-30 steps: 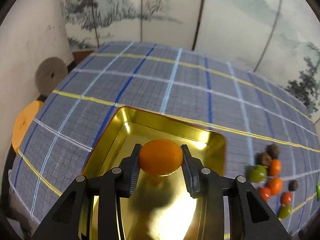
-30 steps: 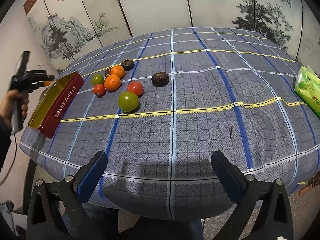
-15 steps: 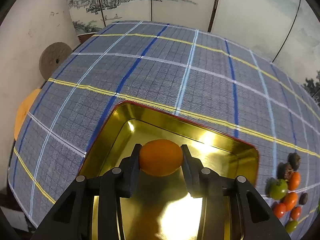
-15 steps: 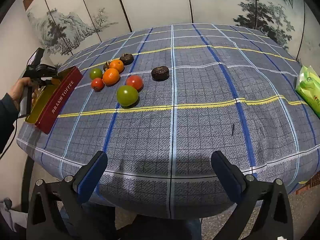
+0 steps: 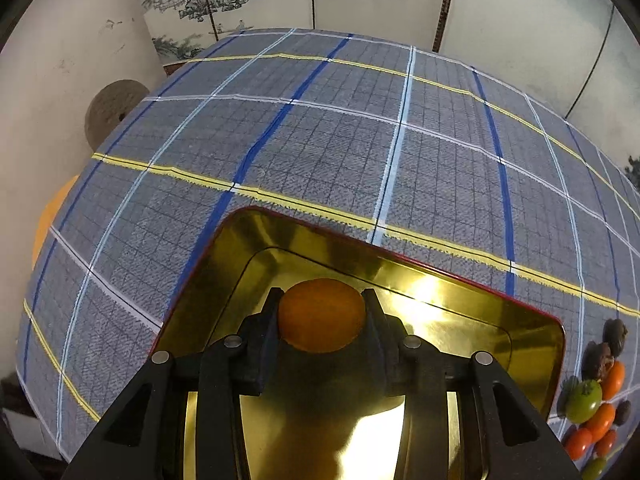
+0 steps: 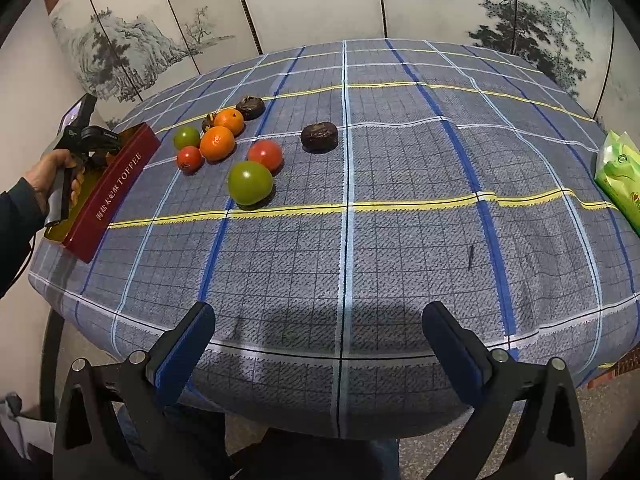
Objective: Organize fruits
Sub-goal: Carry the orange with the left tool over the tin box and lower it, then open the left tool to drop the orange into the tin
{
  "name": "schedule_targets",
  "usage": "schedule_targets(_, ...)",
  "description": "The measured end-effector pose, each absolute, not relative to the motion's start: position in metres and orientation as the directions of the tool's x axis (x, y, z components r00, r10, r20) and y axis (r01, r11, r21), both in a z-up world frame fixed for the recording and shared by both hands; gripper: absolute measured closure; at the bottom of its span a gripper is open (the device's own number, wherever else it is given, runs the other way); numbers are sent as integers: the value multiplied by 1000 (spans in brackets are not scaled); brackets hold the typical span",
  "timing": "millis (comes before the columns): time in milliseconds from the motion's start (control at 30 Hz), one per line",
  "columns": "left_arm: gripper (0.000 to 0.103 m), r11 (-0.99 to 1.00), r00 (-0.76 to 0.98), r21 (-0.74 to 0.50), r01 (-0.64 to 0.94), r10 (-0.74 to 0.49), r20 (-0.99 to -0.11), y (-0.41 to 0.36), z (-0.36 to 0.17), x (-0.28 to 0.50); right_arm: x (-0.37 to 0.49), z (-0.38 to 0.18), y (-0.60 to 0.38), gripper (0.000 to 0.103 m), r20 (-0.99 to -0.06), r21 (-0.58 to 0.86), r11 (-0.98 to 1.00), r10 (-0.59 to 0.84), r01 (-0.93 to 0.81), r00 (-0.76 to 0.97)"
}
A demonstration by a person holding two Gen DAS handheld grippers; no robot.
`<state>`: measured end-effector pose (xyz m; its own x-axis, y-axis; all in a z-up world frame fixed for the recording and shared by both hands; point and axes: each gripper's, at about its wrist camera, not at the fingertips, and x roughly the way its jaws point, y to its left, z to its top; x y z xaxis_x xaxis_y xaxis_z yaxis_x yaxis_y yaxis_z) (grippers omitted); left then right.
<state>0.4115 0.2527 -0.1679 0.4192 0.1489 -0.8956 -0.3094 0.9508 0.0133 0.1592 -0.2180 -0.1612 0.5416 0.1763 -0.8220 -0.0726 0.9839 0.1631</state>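
the left gripper [image 5: 322, 316] is clenched on a round orange fruit [image 5: 322, 314], one black finger pressed to each side of it, and holds it over the shiny gold inside of a rectangular red toffee tin [image 5: 400, 268]. whether the fruit touches the tin's floor cannot be told. the tin sits on a surface covered by a blue-grey plaid cloth [image 5: 340, 152] near its left edge. the right gripper [image 6: 320, 340] is released, its blue-padded fingers spread wide and grasping nothing, hanging over the near edge of the surface. to the right of the tin lies a cluster of fruit: a large green tomato [image 6: 250, 182], two red tomatoes [image 6: 265, 155], two oranges [image 6: 217, 143], a small green tomato [image 6: 187, 137] and dark wrinkled fruits [image 6: 250, 107], one of them [image 6: 319, 136] lying a little apart. a green packet [image 6: 618, 172] rests at the far right edge.
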Motion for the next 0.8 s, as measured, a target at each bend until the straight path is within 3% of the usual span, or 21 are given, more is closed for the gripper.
schedule_targets(133,60,952,424,1,-307,137,-895,252,-168,410,158,-159,-215,0,-823,153,985,171,-79,542)
schedule_targets(200,35,951,418,-2,-309,134,-899,253,-168,407,157,-158,-214,0,-822,152,985,171,-80,542)
schedule_targets(367,33,968,474,-18,-251,107,-874,254,-150,386,152,-150,-214,0,-816,135,986,165,-94,554)
schedule_targets(500,28,963,556,-124,-240,31,-831,264,-117,350,154,-146,-225,0,-804,153,986,166,-72,572)
schedule_targets(667,19,963,675,-203,-179,-30,-737,268,-81,265,173,-143,-247,0,-758,209,975,210,-75,617)
schedule_targets(800,18,966,719,-218,-137,-54,-693,255,-85,193,211,-144,-262,0,-761,211,976,197,-52,619)
